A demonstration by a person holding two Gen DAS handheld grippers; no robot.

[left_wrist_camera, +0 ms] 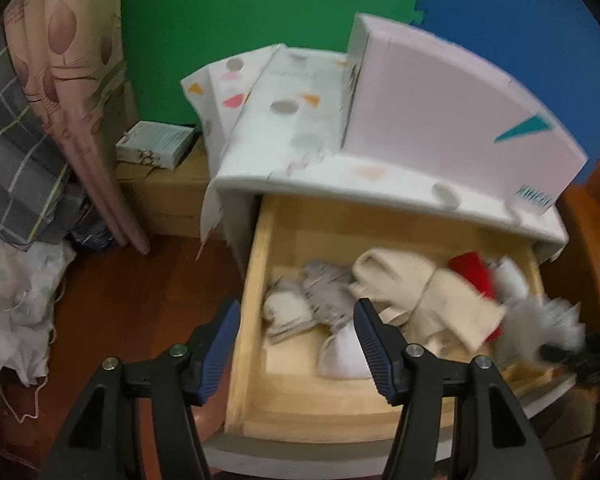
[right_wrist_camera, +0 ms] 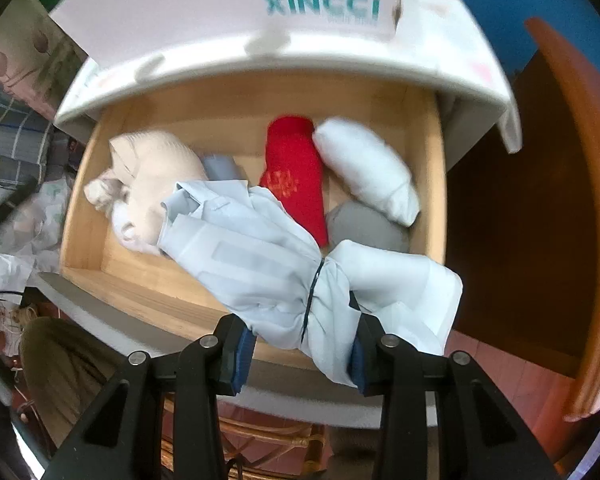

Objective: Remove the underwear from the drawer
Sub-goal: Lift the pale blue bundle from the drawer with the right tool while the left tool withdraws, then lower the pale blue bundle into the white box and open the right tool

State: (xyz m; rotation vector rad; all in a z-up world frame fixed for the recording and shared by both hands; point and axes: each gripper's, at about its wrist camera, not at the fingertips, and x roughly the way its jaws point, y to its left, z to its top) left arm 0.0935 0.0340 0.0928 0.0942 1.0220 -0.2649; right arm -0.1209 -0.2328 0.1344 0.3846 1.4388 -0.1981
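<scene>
An open wooden drawer [left_wrist_camera: 256, 280] [right_wrist_camera: 88, 184] holds several rolled garments. My right gripper [right_wrist_camera: 300, 344] is shut on a pale blue underwear bundle [right_wrist_camera: 268, 248] tied with a dark band, holding it over the drawer's front edge. The bundle shows blurred at the right in the left wrist view [left_wrist_camera: 540, 320]. A red roll [right_wrist_camera: 296, 176], a white roll [right_wrist_camera: 368, 172], a grey roll [right_wrist_camera: 364, 224] and a beige roll [right_wrist_camera: 160, 168] lie inside. My left gripper [left_wrist_camera: 296, 344] is open and empty above the drawer's left front corner.
A pink box [left_wrist_camera: 440, 120] sits on the white cabinet top [left_wrist_camera: 300, 120]. Bedding [left_wrist_camera: 28, 140] and crumpled cloth [left_wrist_camera: 12, 300] lie at the left on the wooden floor. A brown wooden door edge [right_wrist_camera: 580, 200] stands at the right. A small box [left_wrist_camera: 156, 144] rests on a cardboard carton.
</scene>
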